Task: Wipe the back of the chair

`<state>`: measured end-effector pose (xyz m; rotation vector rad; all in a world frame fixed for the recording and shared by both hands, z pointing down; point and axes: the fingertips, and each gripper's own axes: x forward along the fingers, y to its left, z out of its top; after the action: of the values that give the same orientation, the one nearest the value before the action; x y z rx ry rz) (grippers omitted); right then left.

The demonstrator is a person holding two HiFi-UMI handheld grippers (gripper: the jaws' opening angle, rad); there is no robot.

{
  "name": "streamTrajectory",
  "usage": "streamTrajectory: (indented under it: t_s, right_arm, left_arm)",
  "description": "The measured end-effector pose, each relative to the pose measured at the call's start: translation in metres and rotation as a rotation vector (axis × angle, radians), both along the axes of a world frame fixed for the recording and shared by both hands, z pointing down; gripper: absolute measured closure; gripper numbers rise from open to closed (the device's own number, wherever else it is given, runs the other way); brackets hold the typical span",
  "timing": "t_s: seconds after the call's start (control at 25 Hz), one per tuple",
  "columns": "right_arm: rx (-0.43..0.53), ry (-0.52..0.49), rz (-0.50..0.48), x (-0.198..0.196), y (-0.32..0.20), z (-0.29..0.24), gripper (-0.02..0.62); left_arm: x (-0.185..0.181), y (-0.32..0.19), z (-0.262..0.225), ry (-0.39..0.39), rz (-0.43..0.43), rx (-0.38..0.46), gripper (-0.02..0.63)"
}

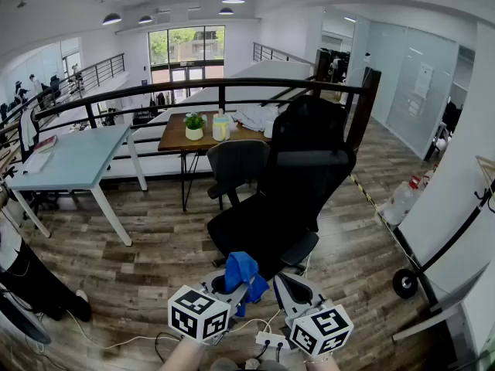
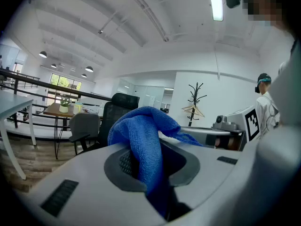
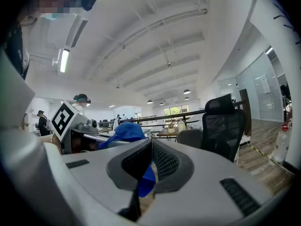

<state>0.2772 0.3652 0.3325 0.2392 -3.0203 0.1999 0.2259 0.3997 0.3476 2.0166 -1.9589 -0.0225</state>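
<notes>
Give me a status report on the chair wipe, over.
Left gripper shut on blue cloth; right gripper shut. Black chair ahead, not yet touched. Power strip and cables on floor below.

R gripper [image 3: 152, 145] fingers together, chair [image 3: 225, 127] beyond

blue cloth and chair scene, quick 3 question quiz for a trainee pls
1. True or false: the blue cloth touches the black chair.
2. Which one grips the cloth? A the left hand-held gripper, B the right one.
3. Fill in: the potted plant stands on the ___ table.
Key: 1 false; 2 A; 3 wooden.
</notes>
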Motion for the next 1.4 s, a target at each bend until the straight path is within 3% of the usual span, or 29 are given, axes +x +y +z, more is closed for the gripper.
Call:
streamTrajectory:
  t_s: [0.68,1.16,1.4]
  right_arm:
    - [-0.055,-0.041,0.002,-0.003,-0.025,0.005,0.566]
    - [-0.128,-0.025,-0.072,-0.014,-0.033,0.032,0.565]
    - [-0.141,-0.009,-0.082,-0.038,-0.046,0.041,0.565]
  left_arm:
    - [-0.009,-0.024,-0.001,0.049,-0.046,0.042,0.531]
    - [-0.037,-0.010,0.032,0.079,-0.181,-0.008,0.531]
    - [-0.059,-0.030,0.039,0.077,-0.167,-0.025,0.531]
